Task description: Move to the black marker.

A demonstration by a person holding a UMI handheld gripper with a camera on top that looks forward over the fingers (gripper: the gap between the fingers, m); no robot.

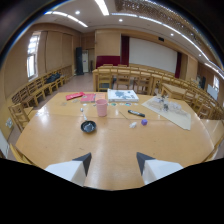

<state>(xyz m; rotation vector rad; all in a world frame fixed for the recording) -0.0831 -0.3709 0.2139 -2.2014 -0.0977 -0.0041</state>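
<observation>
approach was the step in hand, and it looked to be at its start. gripper (114, 161) hovered over the near edge of the wooden surface (60, 135), with its two fingers (84, 161) spread apart and nothing between them. only bare wood lay just ahead of the tips.

black marker (135, 113) lay flat on the surface well beyond the fingers, and a little toward the side of the right finger. it rested at a slant, near the edge of a sheet of clear plastic (172, 111). just beside it, closer to the gripper, were a small purple object (144, 121) and a small white object (133, 125); i could not tell what they were. pink cup (101, 107) stood upright to the other side of the marker, and a dark round dish (88, 126) lay nearer to the gripper than the cup. farther back were a book or box (121, 95) and a red flat item (75, 95).

for the next move, i judged that the gripper had to travel forward across the surface and turn slightly to the right, so that the marker came to the line between the fingers. the way between the dish and the purple object seemed free, but the two small objects lay close to the marker, so the last part of the approach would need some care not to push them.
</observation>
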